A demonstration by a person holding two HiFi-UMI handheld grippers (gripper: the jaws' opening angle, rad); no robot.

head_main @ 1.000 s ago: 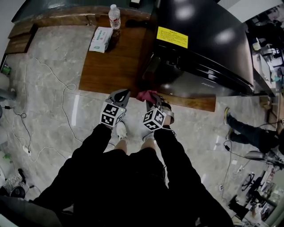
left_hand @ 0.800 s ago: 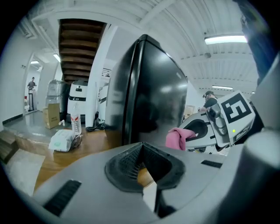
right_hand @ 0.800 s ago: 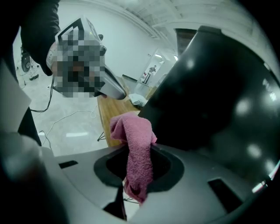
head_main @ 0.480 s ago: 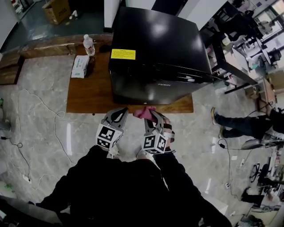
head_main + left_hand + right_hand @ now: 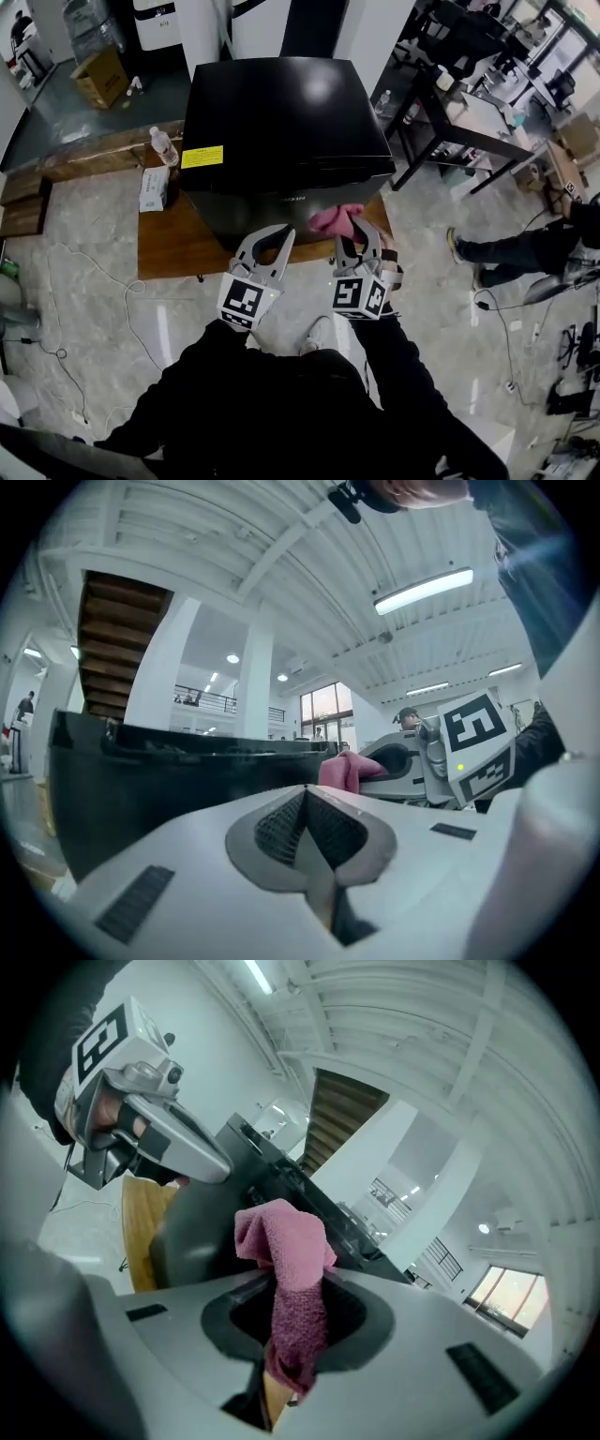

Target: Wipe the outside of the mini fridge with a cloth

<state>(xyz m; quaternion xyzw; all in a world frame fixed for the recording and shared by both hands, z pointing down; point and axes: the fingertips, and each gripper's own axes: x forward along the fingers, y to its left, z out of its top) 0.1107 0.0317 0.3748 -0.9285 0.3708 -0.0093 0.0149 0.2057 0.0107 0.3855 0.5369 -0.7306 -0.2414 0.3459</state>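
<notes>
Right gripper view: the right gripper (image 5: 292, 1330) is clamped shut on a pink cloth (image 5: 281, 1241), and a loose fold stands above the jaws. The left gripper (image 5: 307, 810) is closed and empty. The fridge (image 5: 281, 122) stands just ahead on a wooden board (image 5: 178, 248). Risk: only a narrow strip looks pinched, so a hard stroke may drag the cloth out, or bare jaw tips may scrape the door. A bottle (image 5: 162, 145) and a tissue pack (image 5: 154, 187) crowd the board beside the fridge, on the person's left.
</notes>
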